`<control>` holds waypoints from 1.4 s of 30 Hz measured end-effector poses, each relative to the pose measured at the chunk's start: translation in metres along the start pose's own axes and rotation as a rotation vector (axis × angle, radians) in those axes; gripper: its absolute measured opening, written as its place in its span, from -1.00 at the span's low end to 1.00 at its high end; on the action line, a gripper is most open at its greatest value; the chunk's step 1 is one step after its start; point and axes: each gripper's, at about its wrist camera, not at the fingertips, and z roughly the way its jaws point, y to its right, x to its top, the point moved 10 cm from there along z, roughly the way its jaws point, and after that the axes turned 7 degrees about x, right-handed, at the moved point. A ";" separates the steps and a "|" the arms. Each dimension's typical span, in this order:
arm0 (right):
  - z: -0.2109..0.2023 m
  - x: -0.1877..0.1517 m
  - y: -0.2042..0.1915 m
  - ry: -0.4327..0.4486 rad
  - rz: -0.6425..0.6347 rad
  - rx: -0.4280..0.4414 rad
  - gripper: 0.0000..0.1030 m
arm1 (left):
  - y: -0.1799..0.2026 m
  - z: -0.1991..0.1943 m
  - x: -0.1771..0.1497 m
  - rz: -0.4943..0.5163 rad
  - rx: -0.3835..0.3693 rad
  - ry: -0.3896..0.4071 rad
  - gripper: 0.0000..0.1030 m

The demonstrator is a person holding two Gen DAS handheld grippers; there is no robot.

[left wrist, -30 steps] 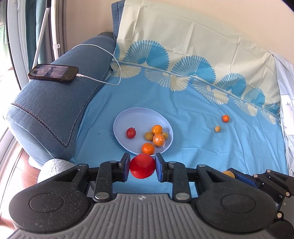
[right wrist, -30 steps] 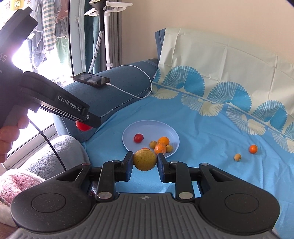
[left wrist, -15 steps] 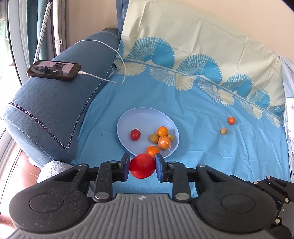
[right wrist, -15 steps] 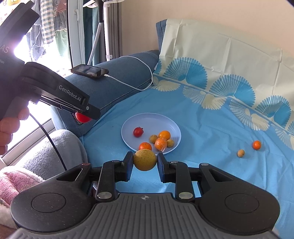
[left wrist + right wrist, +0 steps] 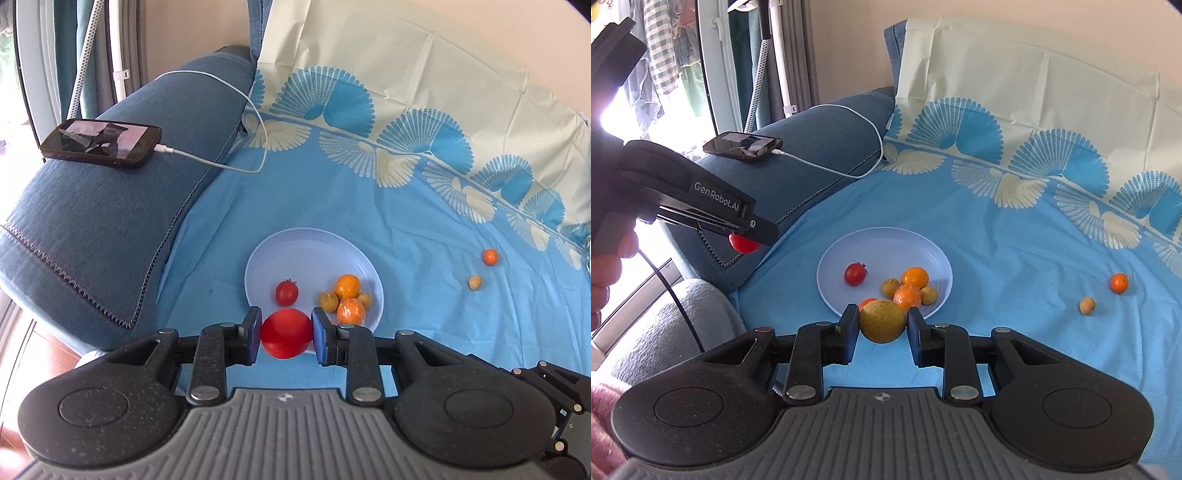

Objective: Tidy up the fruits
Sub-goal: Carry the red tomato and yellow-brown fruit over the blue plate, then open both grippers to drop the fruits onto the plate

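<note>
- The left gripper (image 5: 286, 334) is gripping a smooth red tomato (image 5: 286, 333) between closed jaws, hovering at the near rim of the pale blue plate (image 5: 291, 245).
- The right gripper (image 5: 882, 322) is clamping a speckled yellow-green fruit (image 5: 882, 320), the plate lying just ahead and below.
- Two small fruits, an orange one (image 5: 1118, 283) and a tan one (image 5: 1086, 305), are sitting on the blue sheet (image 5: 1015, 266), well apart to the right.

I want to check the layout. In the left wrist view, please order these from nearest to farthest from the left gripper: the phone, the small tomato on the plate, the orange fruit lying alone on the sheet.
1. Small tomato: on the plate, just beyond the left gripper.
2. Orange fruit: far right, alone on the sheet.
3. Phone: upper left, on the sofa arm.
</note>
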 end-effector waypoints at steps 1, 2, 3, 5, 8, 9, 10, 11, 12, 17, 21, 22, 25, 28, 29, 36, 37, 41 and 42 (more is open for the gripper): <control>0.006 0.004 0.002 0.000 0.005 0.000 -0.43 | 0.001 0.005 0.004 0.001 0.005 0.001 -0.38; 0.011 0.006 0.004 -0.001 0.010 0.002 -0.43 | 0.003 0.011 0.009 0.001 0.007 0.003 -0.38; 0.017 0.009 0.006 -0.001 0.013 0.002 -0.43 | 0.004 0.016 0.013 0.000 0.010 0.004 -0.38; 0.029 0.015 0.009 -0.001 0.014 0.002 -0.43 | 0.006 0.028 0.022 0.001 0.017 0.006 -0.38; 0.050 0.023 0.015 -0.004 0.011 0.000 -0.43 | 0.009 0.048 0.033 0.002 0.020 -0.002 -0.38; 0.057 0.026 0.018 -0.007 0.009 -0.002 -0.43 | 0.010 0.055 0.035 0.004 0.019 -0.007 -0.39; 0.064 0.028 0.021 -0.010 0.007 -0.005 -0.43 | 0.012 0.061 0.038 0.007 0.020 -0.012 -0.38; 0.070 0.030 0.023 -0.011 0.006 -0.006 -0.43 | 0.013 0.070 0.039 0.011 0.025 -0.020 -0.38; 0.078 0.032 0.026 -0.013 0.003 -0.008 -0.43 | 0.014 0.078 0.041 0.014 0.026 -0.029 -0.39; 0.112 0.037 0.041 -0.035 0.016 -0.016 -0.43 | 0.019 0.116 0.047 0.026 0.041 -0.063 -0.39; 0.139 0.036 0.053 -0.052 0.034 -0.015 -0.43 | 0.018 0.143 0.049 0.033 0.065 -0.090 -0.39; 0.146 0.035 0.055 -0.059 0.035 -0.011 -0.43 | 0.018 0.150 0.049 0.037 0.075 -0.096 -0.39; 0.163 0.032 0.059 -0.083 0.031 -0.008 -0.43 | 0.014 0.166 0.050 0.045 0.097 -0.107 -0.38; 0.177 0.030 0.061 -0.100 0.032 -0.003 -0.43 | 0.012 0.179 0.052 0.065 0.106 -0.107 -0.36; 0.181 0.031 0.061 -0.102 0.032 0.000 -0.42 | 0.011 0.180 0.052 0.067 0.102 -0.107 -0.19; 0.176 0.047 0.059 -0.063 0.038 0.002 0.52 | 0.001 0.152 0.065 0.018 0.099 -0.025 0.99; 0.169 0.048 0.058 -0.059 0.041 0.001 0.56 | -0.001 0.144 0.064 0.020 0.109 -0.033 0.99; 0.132 0.043 0.053 -0.059 0.067 -0.001 0.71 | -0.014 0.110 0.046 0.010 0.128 -0.042 0.99; 0.122 0.041 0.050 -0.061 0.069 0.001 0.74 | -0.017 0.100 0.039 0.010 0.131 -0.049 0.99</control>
